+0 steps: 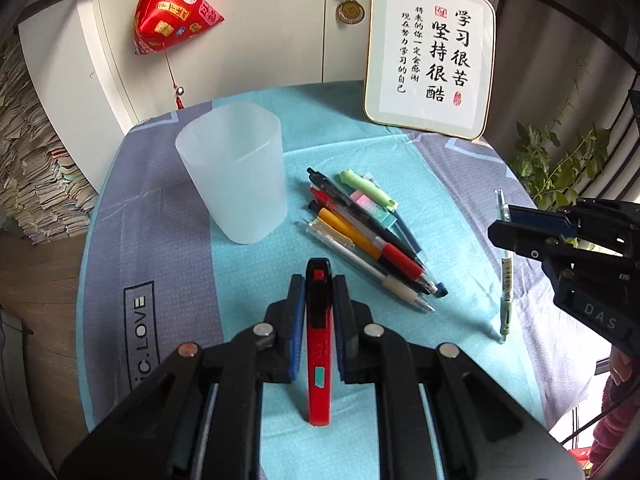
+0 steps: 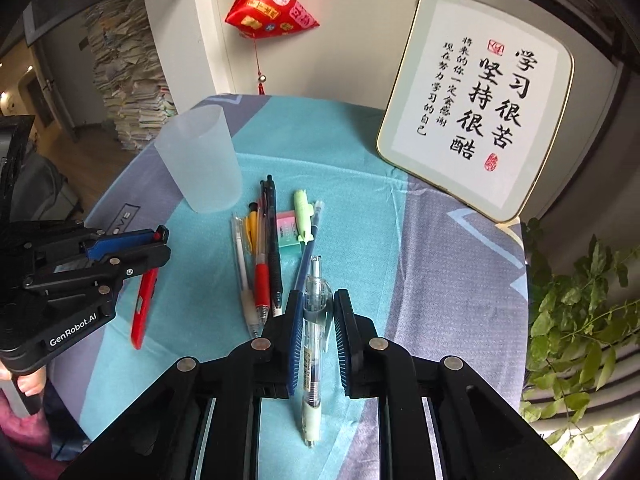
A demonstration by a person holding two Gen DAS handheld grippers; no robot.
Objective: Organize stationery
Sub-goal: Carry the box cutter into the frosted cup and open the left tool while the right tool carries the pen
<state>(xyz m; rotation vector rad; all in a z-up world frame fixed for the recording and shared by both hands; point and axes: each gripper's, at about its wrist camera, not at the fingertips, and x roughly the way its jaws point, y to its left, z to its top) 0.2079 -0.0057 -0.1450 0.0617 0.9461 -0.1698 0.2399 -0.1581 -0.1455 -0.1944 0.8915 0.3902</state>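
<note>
My left gripper (image 1: 319,284) is shut on a red utility knife (image 1: 319,344), which hangs above the teal tablecloth with its tail toward the camera. My right gripper (image 2: 318,300) is shut on a clear pen with a pale green grip (image 2: 311,360), also off the cloth. Each gripper shows in the other view: the right gripper (image 1: 500,224) with the pen (image 1: 506,280), the left gripper (image 2: 165,246) with the knife (image 2: 144,304). A frosted plastic cup (image 1: 234,176) (image 2: 200,160) stands upright and empty, back left. Beside it lies a pile of pens (image 1: 368,240) (image 2: 264,256) with an eraser (image 2: 288,232) and a green marker (image 2: 304,216).
A framed calligraphy board (image 1: 430,52) leans at the back right of the round table (image 1: 160,208). A red ornament (image 1: 172,12) and a medal (image 1: 351,11) hang on the wall. A plant (image 2: 580,312) stands off the right edge, paper stacks (image 1: 36,168) at left.
</note>
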